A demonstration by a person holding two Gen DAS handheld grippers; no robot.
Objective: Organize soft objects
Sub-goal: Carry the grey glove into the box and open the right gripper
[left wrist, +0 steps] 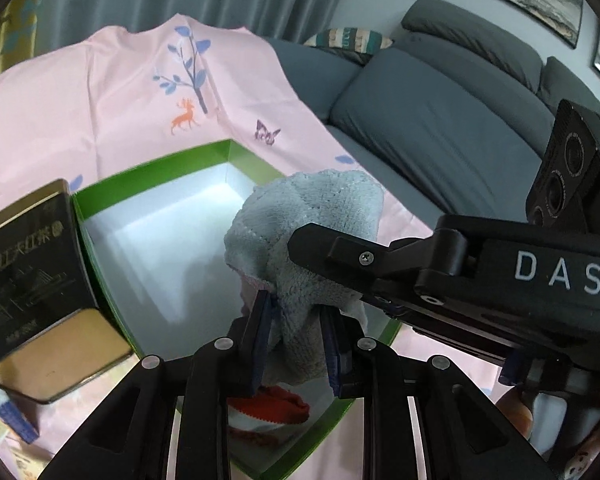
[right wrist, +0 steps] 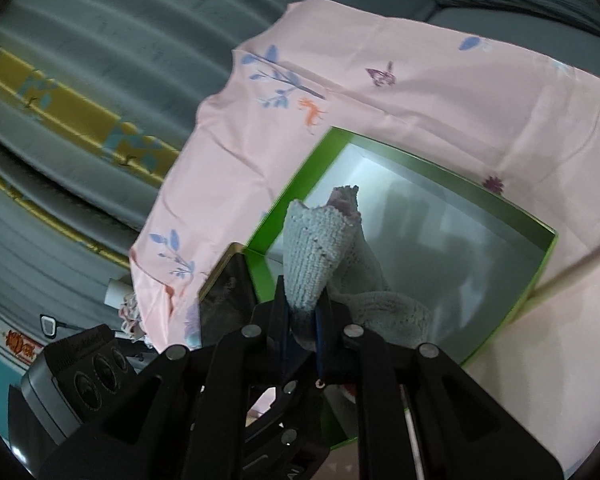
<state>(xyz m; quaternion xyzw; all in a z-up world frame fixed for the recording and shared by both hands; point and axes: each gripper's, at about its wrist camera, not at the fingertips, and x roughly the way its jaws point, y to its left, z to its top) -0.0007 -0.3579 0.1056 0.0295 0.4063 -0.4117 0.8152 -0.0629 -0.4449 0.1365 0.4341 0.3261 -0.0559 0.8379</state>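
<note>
A grey towel (left wrist: 300, 240) is held pinched in both the left gripper (left wrist: 298, 344) and right gripper (right wrist: 300, 320), above the green box (left wrist: 100, 236); stowing is judged underway, lowering and release needed next

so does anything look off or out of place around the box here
Mainly the dark tin: it leans tilted against the green box's outer wall, not a soft thing. Both grippers, left and right, pinch one grey cloth.

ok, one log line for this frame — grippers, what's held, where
left gripper: shut on grey towel | right gripper: shut on grey towel | towel held above open green box | box on pink cloth
</note>
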